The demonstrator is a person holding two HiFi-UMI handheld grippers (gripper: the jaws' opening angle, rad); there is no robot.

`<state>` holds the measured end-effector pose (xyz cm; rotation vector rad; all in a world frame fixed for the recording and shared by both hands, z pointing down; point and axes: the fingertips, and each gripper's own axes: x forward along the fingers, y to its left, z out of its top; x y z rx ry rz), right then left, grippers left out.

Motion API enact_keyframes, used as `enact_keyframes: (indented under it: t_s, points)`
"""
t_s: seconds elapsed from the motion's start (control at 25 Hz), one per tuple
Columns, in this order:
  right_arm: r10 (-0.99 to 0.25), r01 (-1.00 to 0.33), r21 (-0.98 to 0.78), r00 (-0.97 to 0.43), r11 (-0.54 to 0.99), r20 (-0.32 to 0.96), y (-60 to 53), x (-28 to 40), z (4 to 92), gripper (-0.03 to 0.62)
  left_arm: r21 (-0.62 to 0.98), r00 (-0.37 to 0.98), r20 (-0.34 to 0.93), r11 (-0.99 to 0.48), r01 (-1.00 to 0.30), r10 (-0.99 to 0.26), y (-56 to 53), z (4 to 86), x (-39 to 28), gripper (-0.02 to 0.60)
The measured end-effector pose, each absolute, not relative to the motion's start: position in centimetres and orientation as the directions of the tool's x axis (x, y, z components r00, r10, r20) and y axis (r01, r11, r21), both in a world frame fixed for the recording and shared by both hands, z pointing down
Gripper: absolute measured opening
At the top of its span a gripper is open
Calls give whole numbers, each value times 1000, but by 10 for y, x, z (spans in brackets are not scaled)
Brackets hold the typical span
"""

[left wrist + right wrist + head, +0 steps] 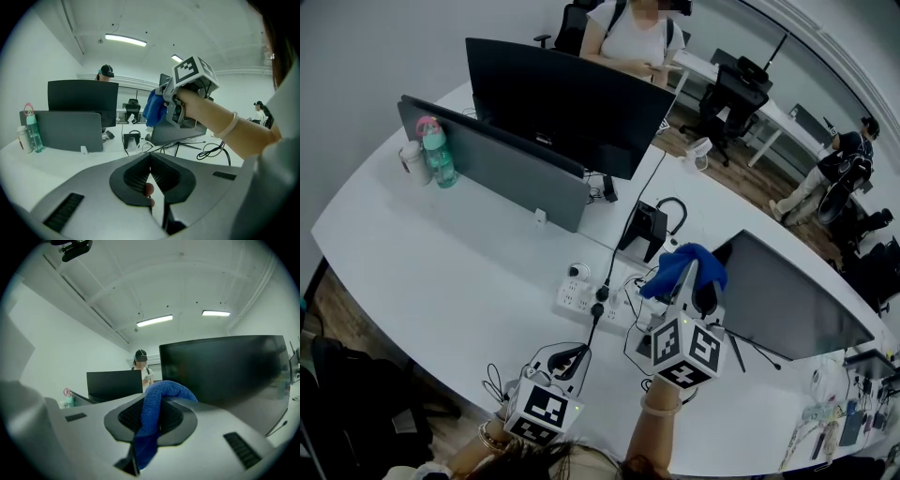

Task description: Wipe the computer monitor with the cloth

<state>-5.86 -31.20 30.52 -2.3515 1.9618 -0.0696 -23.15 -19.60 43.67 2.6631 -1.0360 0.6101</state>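
A blue cloth [686, 265] is pinched in my right gripper [692, 281], which is shut on it and held up just left of the dark computer monitor [787, 298]. In the right gripper view the cloth [159, 397] bulges out of the jaws and hangs down, with the monitor's black screen [225, 366] close behind and to the right. My left gripper [572, 361] hangs low near the desk's front edge, shut with nothing in it. From the left gripper view, the right gripper [165, 101] and cloth [153, 107] sit before the monitor [183, 133].
A white power strip [589, 302] with cables lies on the white desk [422, 253]. Behind stand a headset on a black stand [649, 230], a grey divider panel [502, 169], a second black monitor [567, 98] and two bottles [439, 155]. A person [633, 33] stands at the back.
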Motion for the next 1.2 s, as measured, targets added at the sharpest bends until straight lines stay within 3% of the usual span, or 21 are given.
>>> enact_keyframes:
  t_s: [1.2]
  points:
    - [-969,-976,-137,191,-170,-157,-304,-57,253,63,102,719,416,-757,-646,-557,-190,434,-226,9]
